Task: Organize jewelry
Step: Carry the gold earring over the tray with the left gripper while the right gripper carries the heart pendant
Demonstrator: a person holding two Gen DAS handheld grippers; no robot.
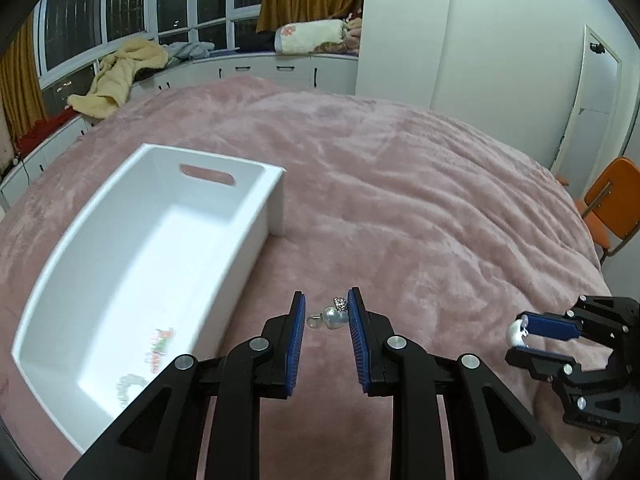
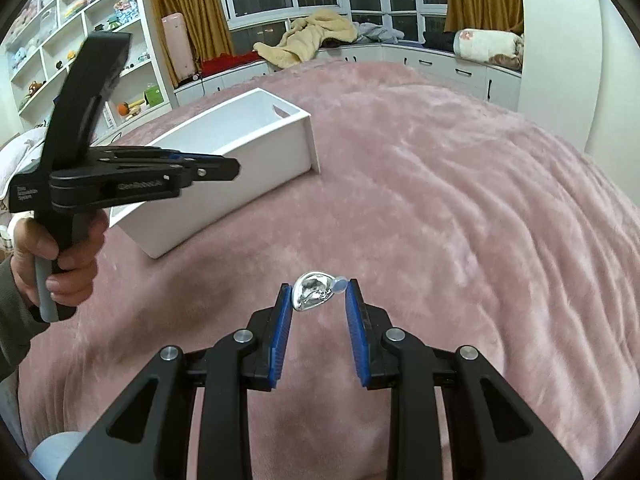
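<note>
Here, two jewelry pieces show outside the bin, and one white bin [image 1: 256, 216] sits on the pink bed [image 1: 420, 184] at the left of the left wrist view. The bin is open-topped with a slot handle in its far wall. Inside, near its closer end, lie two small items: a blurred cluster of coloured beads [image 1: 161, 344] and, just closer to the camera, a curved string of pale clear beads [image 1: 127, 388]. Their exact make is too blurred to tell.

Just right of the bin, the left tongs [image 1: 326, 312] hang spread apart above the blanket. Between their blue pads lies a pearl earring [image 1: 335, 315] with a small sparkly top and a little backing stud beside it; it seems to touch the right pad, but no grip is visible.

Farther right, at the edge of that view, the right tongs [image 1: 520, 334] carry a shiny silver earring [image 1: 516, 332] at their tips. In the right wrist view the same tongs [image 2: 318, 294] stand partly closed, the silver earring [image 2: 312, 291] lodged between the pads, its clear backing against the right pad and its body against the left one. In this view the person's hand [image 2: 60, 256] grips the left tool's handle at the far left, and the bin [image 2: 224, 168] lies behind it.
</note>
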